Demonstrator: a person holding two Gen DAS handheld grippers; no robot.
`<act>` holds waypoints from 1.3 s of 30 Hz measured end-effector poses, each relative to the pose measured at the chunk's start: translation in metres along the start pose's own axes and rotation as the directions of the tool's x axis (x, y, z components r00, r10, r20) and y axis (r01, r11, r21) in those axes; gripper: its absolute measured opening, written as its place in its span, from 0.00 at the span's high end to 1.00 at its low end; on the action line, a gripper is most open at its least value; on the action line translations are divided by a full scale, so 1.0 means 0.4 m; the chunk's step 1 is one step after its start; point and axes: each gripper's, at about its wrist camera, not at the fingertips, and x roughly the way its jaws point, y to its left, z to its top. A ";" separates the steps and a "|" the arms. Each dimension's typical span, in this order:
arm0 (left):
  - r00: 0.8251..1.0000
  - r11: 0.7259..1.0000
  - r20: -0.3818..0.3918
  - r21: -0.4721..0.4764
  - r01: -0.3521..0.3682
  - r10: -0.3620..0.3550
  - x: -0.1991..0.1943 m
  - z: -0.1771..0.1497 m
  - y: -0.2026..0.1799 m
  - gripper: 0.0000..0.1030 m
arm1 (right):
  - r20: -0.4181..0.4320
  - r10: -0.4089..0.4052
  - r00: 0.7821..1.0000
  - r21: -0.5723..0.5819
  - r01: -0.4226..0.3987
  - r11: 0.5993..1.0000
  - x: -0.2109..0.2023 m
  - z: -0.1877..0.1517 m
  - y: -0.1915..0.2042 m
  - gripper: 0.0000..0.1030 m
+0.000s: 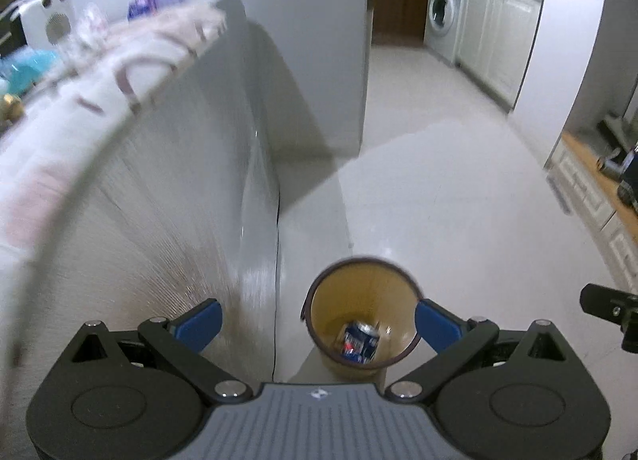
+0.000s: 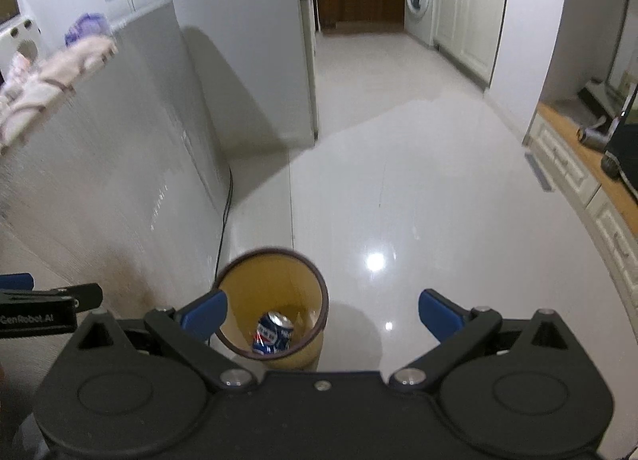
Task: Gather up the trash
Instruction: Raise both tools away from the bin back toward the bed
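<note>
Blue can [image 1: 360,341] lying tilted on the floor of the yellow bin [image 1: 361,314], directly below both grippers; left gripper [image 1: 317,322] spread wide and empty above the bin, right gripper [image 2: 323,314] likewise released, offset right of the bin

Can [image 1: 360,343] lies in the bin [image 1: 319,292] on the floor [image 1: 438,181] — cabinet [image 1: 159,201] to its left, washing machine [image 1: 442,15] far behind, cloth [image 1: 99,85] on the cabinet top.

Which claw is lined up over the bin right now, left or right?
The left claw: the yellow bin with the blue can sits between its open fingers. The right claw has the bin off by its left finger.
</note>
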 end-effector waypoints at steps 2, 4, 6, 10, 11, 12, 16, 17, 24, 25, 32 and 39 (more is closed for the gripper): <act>0.999 1.000 0.043 -0.001 0.007 -0.007 -0.054 0.004 0.005 0.01 | 0.038 0.002 0.999 0.001 -0.002 1.000 -0.049 0.004 0.000 0.00; 0.996 1.000 0.086 -0.006 0.016 -0.015 -0.110 0.006 0.012 0.01 | 0.074 0.007 0.997 0.001 -0.007 1.000 -0.090 0.008 0.003 0.00; 0.992 1.000 0.128 -0.007 0.022 -0.021 -0.166 0.009 0.017 0.01 | 0.108 0.012 0.994 0.000 -0.012 1.000 -0.132 0.011 0.008 0.00; 0.976 1.000 0.215 -0.003 0.027 -0.026 -0.283 0.011 0.036 0.01 | 0.178 0.028 0.984 -0.008 -0.027 1.000 -0.222 0.013 0.027 0.00; 0.972 1.000 0.233 -0.005 0.024 -0.022 -0.312 0.013 0.041 0.01 | 0.193 0.031 0.981 -0.013 -0.029 0.999 -0.242 0.014 0.033 0.00; 0.967 1.000 0.253 -0.008 0.023 -0.020 -0.338 0.012 0.051 0.01 | 0.209 0.037 0.977 -0.019 -0.034 0.999 -0.263 0.013 0.041 0.00; 0.948 1.000 0.319 -0.028 0.012 -0.003 -0.425 0.015 0.095 0.01 | 0.265 0.071 0.962 -0.046 -0.061 0.997 -0.329 0.017 0.084 0.00; 0.943 0.999 0.331 -0.032 0.007 0.004 -0.443 0.016 0.104 0.00 | 0.277 0.079 0.957 -0.052 -0.067 0.996 -0.345 0.020 0.095 0.00; 0.910 0.998 0.410 -0.035 -0.045 0.056 -0.546 0.026 0.214 0.00 | 0.363 0.155 0.919 -0.083 -0.133 0.988 -0.431 0.039 0.181 0.00; 0.905 0.998 0.420 -0.037 -0.054 0.065 -0.559 0.028 0.230 0.00 | 0.373 0.165 0.913 -0.089 -0.142 0.986 -0.441 0.043 0.197 0.00; 0.871 0.989 0.469 -0.053 -0.141 0.149 -0.623 0.050 0.361 0.00 | 0.407 0.251 0.878 -0.130 -0.216 0.968 -0.468 0.089 0.333 0.00; 0.848 0.970 0.471 -0.103 -0.219 0.242 -0.620 0.116 0.504 0.00 | 0.418 0.345 0.841 -0.155 -0.308 0.939 -0.439 0.134 0.466 0.00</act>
